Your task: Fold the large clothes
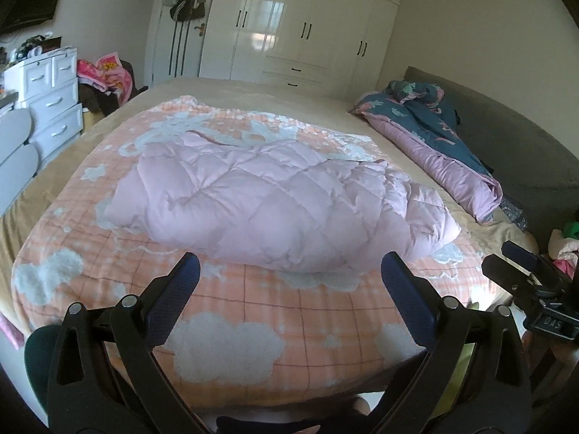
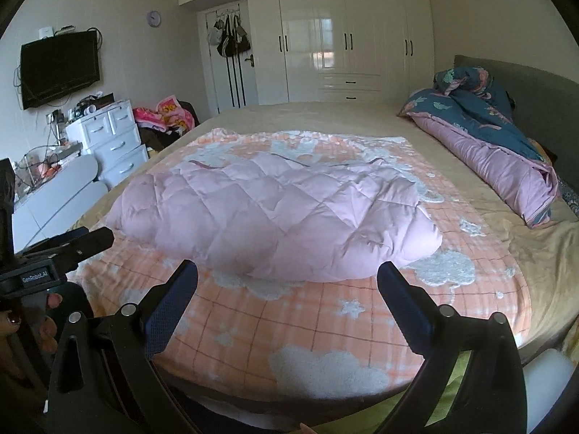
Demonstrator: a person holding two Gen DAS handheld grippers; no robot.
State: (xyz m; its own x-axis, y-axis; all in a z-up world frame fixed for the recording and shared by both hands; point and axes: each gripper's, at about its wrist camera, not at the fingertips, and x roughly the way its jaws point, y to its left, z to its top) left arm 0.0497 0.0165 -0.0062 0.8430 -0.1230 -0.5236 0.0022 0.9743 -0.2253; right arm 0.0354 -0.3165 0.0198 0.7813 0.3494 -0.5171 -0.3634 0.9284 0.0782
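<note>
Puffy pink quilted garment (image 1: pixel 275 199) heaped on a fleecy orange cloud-print blanket (image 1: pixel 253 311); left tongs (image 1: pixel 291 271) and right tongs (image 2: pixel 287 278) spread wide, empty.

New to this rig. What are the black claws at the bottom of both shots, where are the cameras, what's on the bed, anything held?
No robot here: a person holds a two-finger gripper in each hand, each with a fisheye camera looking along its fingers. One picture is from the left gripper, the other from the right gripper; each also shows at the edge of the other's view. Both are open and hold nothing. Ahead, on the bed, a pink quilted coat lies on an orange checked blanket with white clouds. A rolled blue and purple duvet lies by the headboard.
</note>
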